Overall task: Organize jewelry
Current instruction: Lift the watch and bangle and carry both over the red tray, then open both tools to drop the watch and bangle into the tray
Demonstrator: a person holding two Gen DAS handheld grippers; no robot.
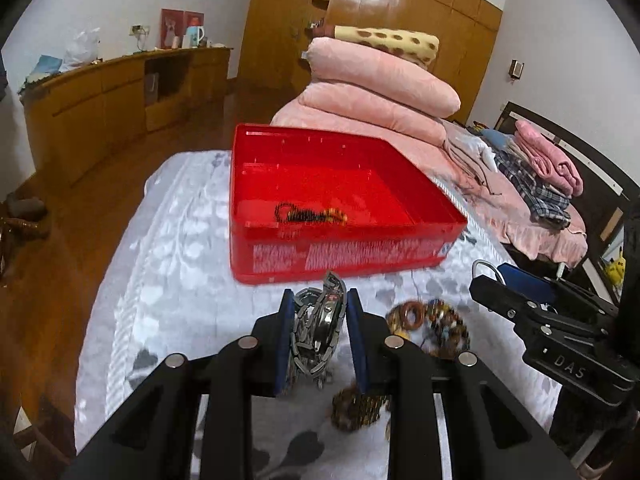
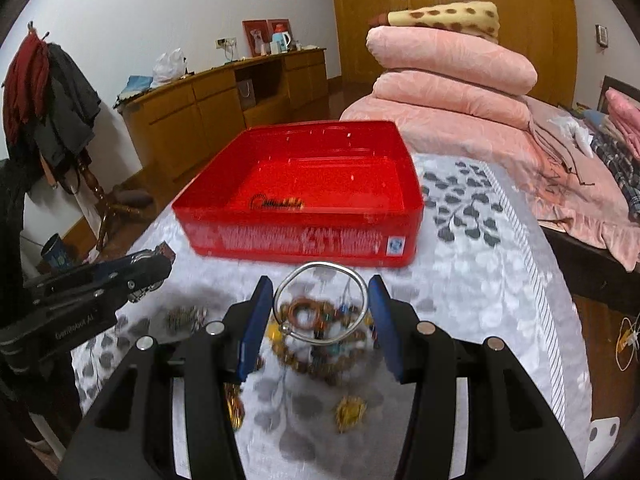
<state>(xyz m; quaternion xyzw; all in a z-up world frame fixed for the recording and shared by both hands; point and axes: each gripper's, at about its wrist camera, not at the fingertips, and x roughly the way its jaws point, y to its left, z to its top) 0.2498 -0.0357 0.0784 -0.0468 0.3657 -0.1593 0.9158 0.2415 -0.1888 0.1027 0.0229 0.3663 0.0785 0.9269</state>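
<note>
Jewelry lies in a loose heap [image 2: 320, 332] on the grey leaf-patterned bedspread [image 2: 480, 248], just in front of a red box [image 2: 304, 236] that holds one dark beaded bracelet [image 2: 276, 202] near its front wall. At the far left a coat rack [image 2: 52, 96] with dark clothes stands on the wooden floor, and a long wooden cabinet [image 2: 208, 108] runs along the wall behind it. The left gripper [image 1: 316, 304] has its blue pads closed on a steel watch [image 1: 320, 320], whose link band hangs down between them. Beside it, the right gripper [image 2: 320, 292] grips a thin silver bangle [image 2: 320, 304] across its width, with the heap of brown bead bracelets blurred underneath. Two yellow pieces [image 2: 350, 412] lie apart on the bedspread nearer the camera. To the right, folded pink quilts [image 2: 452, 80] are stacked past the box, well clear of it. The box top is open, and bare bedspread stretches between its right wall and the bed's edge.
</note>
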